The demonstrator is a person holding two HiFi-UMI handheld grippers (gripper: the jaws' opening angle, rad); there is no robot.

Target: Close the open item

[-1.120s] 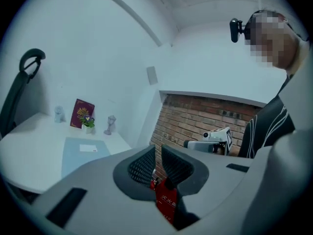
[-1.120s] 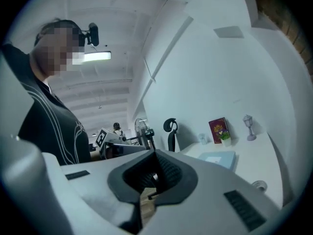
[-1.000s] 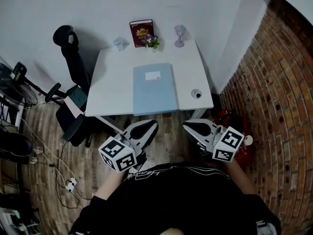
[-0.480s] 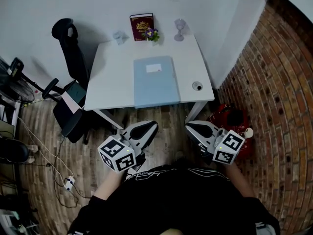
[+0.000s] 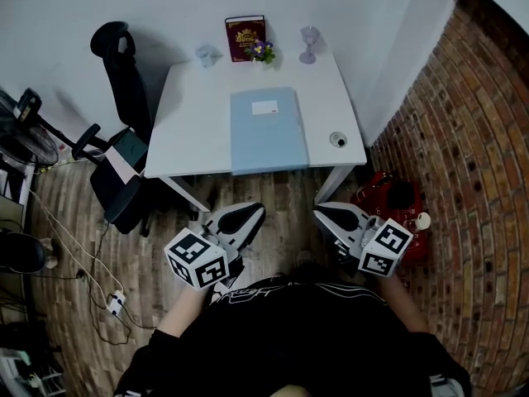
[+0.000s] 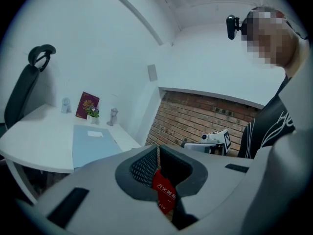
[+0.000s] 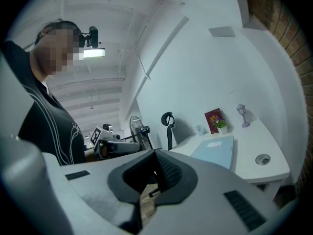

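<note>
Both grippers are closed and empty. The left gripper (image 5: 242, 216) and the right gripper (image 5: 333, 214) each show their pads pressed together with nothing between them, and both are held low against the person's body.

The blue folder (image 5: 269, 129) lies flat and shut on the white table (image 5: 194, 131), ahead of both sets of fingertips and well apart from them, roughly centred between the two. A wide strip of wooden floor (image 5: 281, 193) separates the fingertips from the near table edge.

Change noted: over the last second the table and folder have drawn further away from the fingertips, while the folder's cover has stayed down.

Assessment: the item appears already closed. The person seems to be backing away, with no further contact needed.
</note>
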